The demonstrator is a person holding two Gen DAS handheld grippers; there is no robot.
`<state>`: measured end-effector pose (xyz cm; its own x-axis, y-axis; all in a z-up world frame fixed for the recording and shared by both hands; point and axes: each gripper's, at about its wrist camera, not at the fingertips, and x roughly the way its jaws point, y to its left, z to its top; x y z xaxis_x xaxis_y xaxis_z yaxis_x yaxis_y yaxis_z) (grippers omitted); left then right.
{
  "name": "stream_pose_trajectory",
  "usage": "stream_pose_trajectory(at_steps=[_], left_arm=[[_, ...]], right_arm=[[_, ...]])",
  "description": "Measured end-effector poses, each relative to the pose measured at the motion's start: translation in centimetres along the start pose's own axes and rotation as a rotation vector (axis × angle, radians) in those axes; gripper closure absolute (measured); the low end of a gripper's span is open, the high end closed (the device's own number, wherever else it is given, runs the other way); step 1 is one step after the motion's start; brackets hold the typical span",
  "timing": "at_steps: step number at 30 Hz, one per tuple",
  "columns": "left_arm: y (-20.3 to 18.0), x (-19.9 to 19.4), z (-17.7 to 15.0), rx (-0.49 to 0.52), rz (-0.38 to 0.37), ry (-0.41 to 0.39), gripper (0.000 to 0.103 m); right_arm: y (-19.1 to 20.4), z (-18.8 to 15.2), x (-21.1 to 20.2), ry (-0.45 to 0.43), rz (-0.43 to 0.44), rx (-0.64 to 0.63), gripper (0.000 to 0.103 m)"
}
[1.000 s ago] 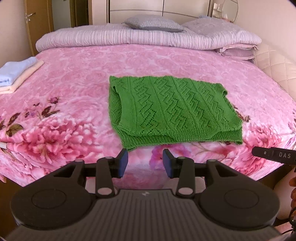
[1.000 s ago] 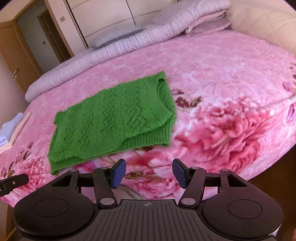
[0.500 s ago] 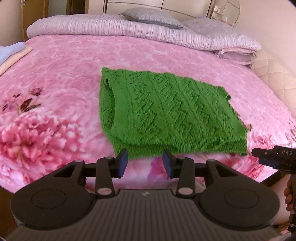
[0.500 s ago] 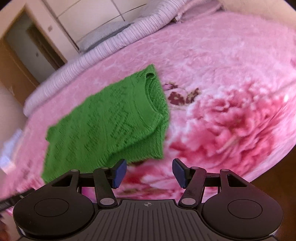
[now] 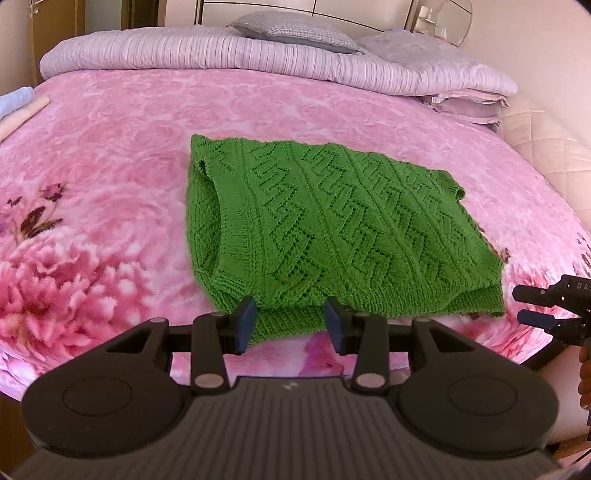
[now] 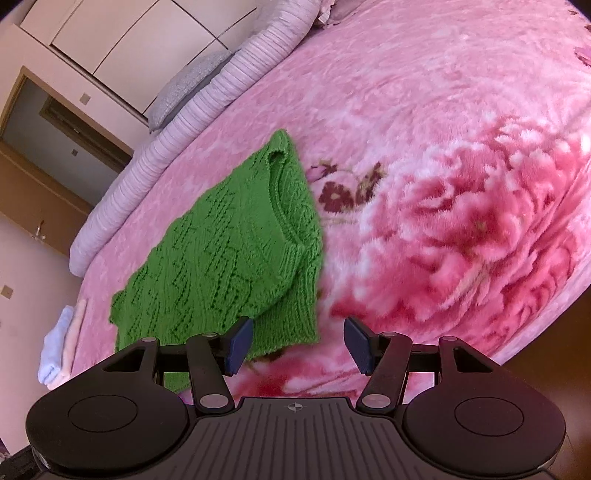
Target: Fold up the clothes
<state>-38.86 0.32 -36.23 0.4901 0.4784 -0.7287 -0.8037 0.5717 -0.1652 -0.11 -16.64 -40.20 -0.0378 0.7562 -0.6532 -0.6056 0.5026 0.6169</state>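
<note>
A green knitted sweater (image 5: 332, 229) lies folded in half on the pink floral bedspread (image 5: 110, 155). My left gripper (image 5: 291, 328) is open and empty, just above the sweater's near left hem corner. The sweater also shows in the right wrist view (image 6: 229, 258), neck opening toward the right. My right gripper (image 6: 298, 345) is open and empty, tilted, at the sweater's near right corner. The right gripper's fingers (image 5: 543, 306) show at the right edge of the left wrist view.
Striped lilac quilt (image 5: 221, 55) and pillows (image 5: 291, 31) lie along the head of the bed. Folded towels (image 6: 59, 343) sit at the bed's left edge. A padded bed frame (image 5: 546, 147) is at right. A wooden door (image 6: 44, 192) stands beyond.
Both grippers have moved closer to the sweater's near edge. The right gripper has tilted and its view has rolled. The sweater has not moved.
</note>
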Motion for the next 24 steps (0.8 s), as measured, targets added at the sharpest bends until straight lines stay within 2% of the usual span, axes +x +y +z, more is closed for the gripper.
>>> stream_pose_trajectory(at_steps=[4, 9, 12, 17, 19, 22, 24], left_arm=[[0.0, 0.5, 0.2, -0.002, -0.008, -0.003, 0.067], [0.2, 1.5, 0.7, -0.01, -0.019, -0.002, 0.067], [0.3, 2.0, 1.1, -0.008, -0.027, -0.01, 0.067], [0.8, 3.1, 1.8, -0.008, -0.036, -0.018, 0.068], [1.0, 3.6, 2.0, -0.016, -0.054, -0.019, 0.068], [1.4, 4.2, 2.2, -0.031, -0.084, -0.023, 0.073], [1.6, 4.5, 2.2, -0.038, -0.097, -0.028, 0.073]], right_arm=[[-0.9, 0.6, 0.6, -0.022, 0.04, 0.057, 0.044], [-3.0, 1.2, 2.1, -0.048, 0.13, 0.219, 0.044], [-3.8, 1.5, 3.2, -0.044, 0.132, 0.278, 0.047], [-3.8, 2.2, 4.2, -0.055, 0.175, 0.283, 0.049], [-3.5, 2.4, 4.7, -0.054, 0.201, 0.27, 0.053], [-3.1, 2.5, 5.8, -0.046, 0.212, 0.267, 0.054], [-3.1, 2.4, 6.2, -0.051, 0.225, 0.272, 0.054]])
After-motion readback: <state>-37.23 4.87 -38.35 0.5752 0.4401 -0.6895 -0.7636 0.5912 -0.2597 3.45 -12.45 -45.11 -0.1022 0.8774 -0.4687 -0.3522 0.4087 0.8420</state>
